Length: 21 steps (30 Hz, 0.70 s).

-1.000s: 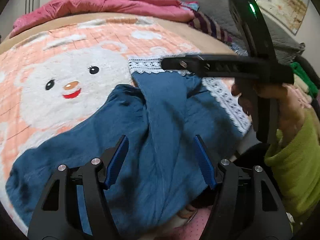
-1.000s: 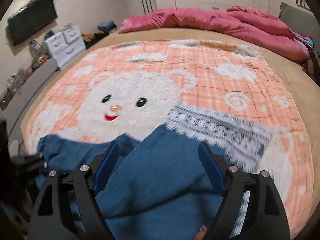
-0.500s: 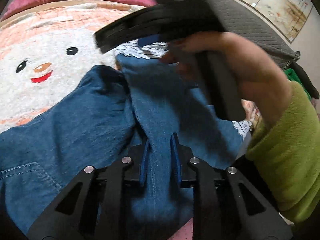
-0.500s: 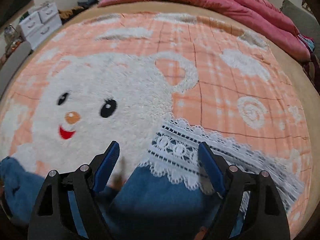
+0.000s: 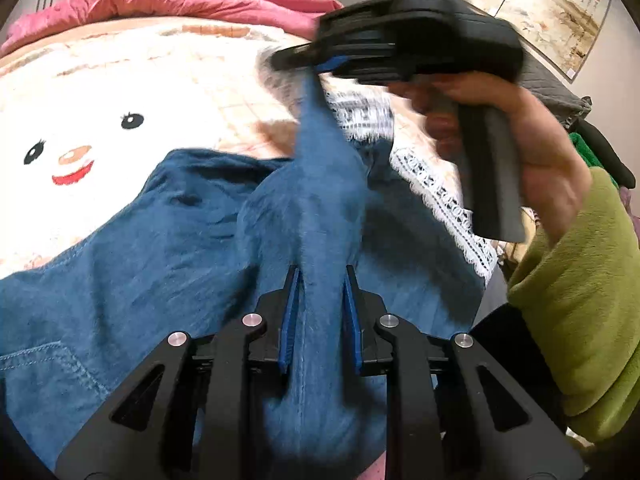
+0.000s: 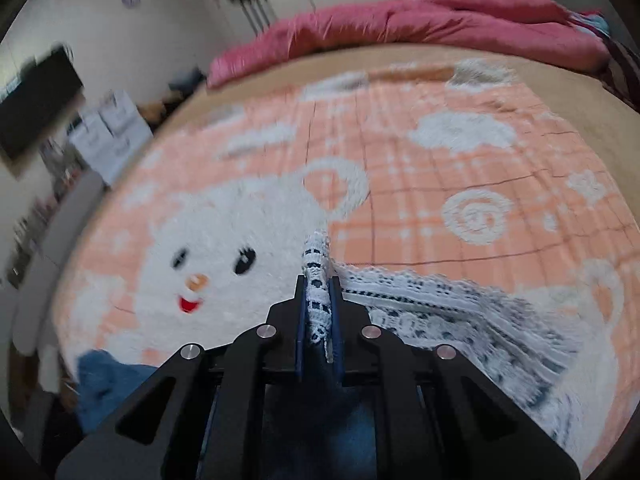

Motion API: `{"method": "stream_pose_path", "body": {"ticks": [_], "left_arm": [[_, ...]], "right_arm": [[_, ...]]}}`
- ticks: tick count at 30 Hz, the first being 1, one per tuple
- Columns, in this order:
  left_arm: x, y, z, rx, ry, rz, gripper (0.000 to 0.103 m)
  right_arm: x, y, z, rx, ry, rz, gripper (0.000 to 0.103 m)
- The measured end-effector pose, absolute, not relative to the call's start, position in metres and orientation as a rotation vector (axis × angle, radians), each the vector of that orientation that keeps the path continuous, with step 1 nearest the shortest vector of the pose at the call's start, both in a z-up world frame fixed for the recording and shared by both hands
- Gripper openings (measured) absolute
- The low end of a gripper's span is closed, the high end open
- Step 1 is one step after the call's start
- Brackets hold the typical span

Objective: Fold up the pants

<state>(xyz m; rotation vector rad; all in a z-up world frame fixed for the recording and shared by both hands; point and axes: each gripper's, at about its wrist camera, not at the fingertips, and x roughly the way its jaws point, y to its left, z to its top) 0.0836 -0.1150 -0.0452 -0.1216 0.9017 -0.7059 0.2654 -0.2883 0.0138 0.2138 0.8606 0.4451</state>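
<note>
Blue denim pants (image 5: 160, 248) with a white lace hem (image 5: 444, 200) lie on a peach bear blanket (image 5: 120, 92). My left gripper (image 5: 320, 276) is shut on a raised ridge of denim at the near edge. In the same view my right gripper (image 5: 316, 66), held by a hand (image 5: 540, 152) in a green sleeve, lifts one leg end off the blanket. In the right wrist view the right gripper (image 6: 318, 284) is closing, its pads pinching the lace hem (image 6: 440, 292) bunched between them. More denim (image 6: 104, 380) shows at the lower left.
A pink duvet (image 6: 440, 12) is piled along the bed's far edge. White drawers (image 6: 108, 136) and a dark screen (image 6: 36, 100) stand against the wall beyond the left side. A grey cushion (image 5: 552, 84) lies at the right.
The left gripper shut on a fold of denim. The right gripper moved to the leg end, shut on the lace hem and lifted it, pulling the leg up into a ridge.
</note>
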Motion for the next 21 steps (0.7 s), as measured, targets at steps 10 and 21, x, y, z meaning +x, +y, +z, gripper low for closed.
{"method": "stream_pose_path", "body": {"ticks": [10, 21], "left_arm": [[0.056, -0.115, -0.014, -0.041, 0.752, -0.81, 0.0], [0.042, -0.137, -0.031, 0.082, 0.813, -0.864, 0.0]], "right_arm": [[0.147, -0.399, 0.044, 0.52, 0.633, 0.294, 0.009], [0.076, -0.44, -0.016, 0.692, 0.769, 0.154, 0.009]]}}
